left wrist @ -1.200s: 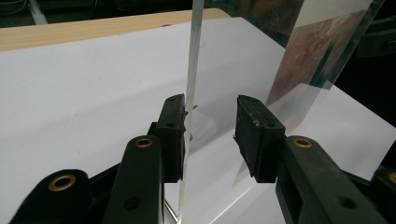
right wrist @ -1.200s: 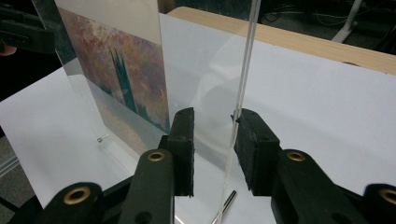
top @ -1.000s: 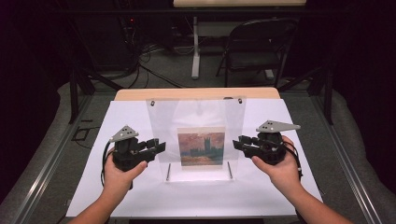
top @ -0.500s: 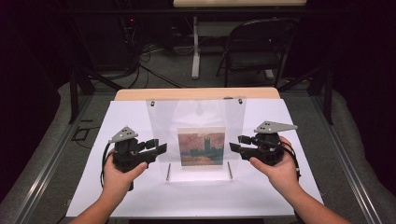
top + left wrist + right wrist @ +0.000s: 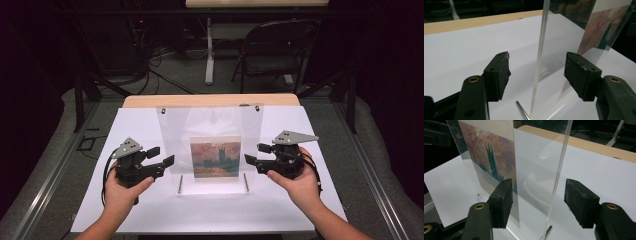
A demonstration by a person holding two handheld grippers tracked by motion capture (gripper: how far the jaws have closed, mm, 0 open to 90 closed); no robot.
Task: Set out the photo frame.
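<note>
Both grippers, left and right, have closed in, jaws wide, straddling the frame's edges, ready to clamp.

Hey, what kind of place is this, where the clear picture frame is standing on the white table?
Probably a lab or recording studio rather than a home. The white table stands in a dark, black-draped space, loose cables run over the floor behind it, and a folding chair waits by another table's leg.

The clear panel stands upright mid-surface, the left hand-held gripper at its left edge, the right hand-held gripper at its right edge.
</note>
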